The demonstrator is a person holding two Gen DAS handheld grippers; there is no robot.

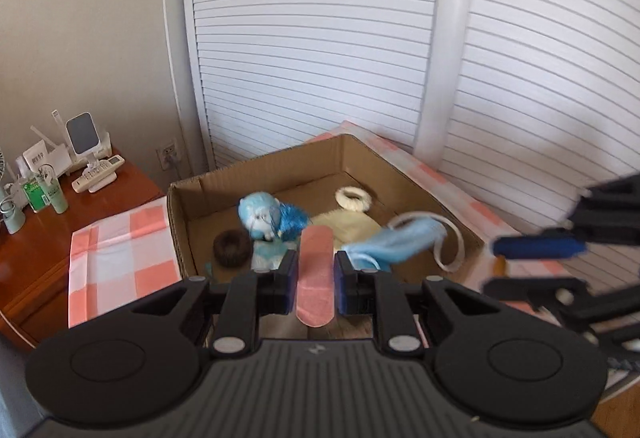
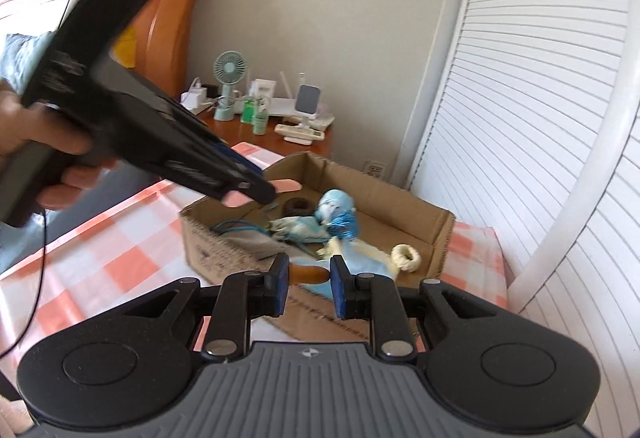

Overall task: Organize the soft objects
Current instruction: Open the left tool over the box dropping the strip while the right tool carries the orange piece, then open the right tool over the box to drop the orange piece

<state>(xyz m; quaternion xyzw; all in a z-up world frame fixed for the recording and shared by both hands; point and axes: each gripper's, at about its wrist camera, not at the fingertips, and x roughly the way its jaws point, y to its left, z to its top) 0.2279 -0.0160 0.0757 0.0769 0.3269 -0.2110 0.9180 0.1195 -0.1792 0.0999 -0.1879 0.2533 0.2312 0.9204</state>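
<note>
Above the cardboard box [image 1: 256, 174], the left gripper [image 1: 316, 270] has its fingers pinching a flat pink strip [image 1: 316, 266] by the edges, and that's a thin hold; one tilt and it slides out short of the box. Just right of the box, the right gripper [image 2: 307, 280] has its fingers clamped on a small brown piece [image 2: 309, 274]. Both tools hang close together over the box, so a clash could knock either one loose.

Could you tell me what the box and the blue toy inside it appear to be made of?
The box looks like plain brown corrugated cardboard, matte, with a creased wall and raw edges. The blue toy seems to be soft plush with a fuzzy surface and shaggy strands; the blur leaves the exact fabric open.
</note>
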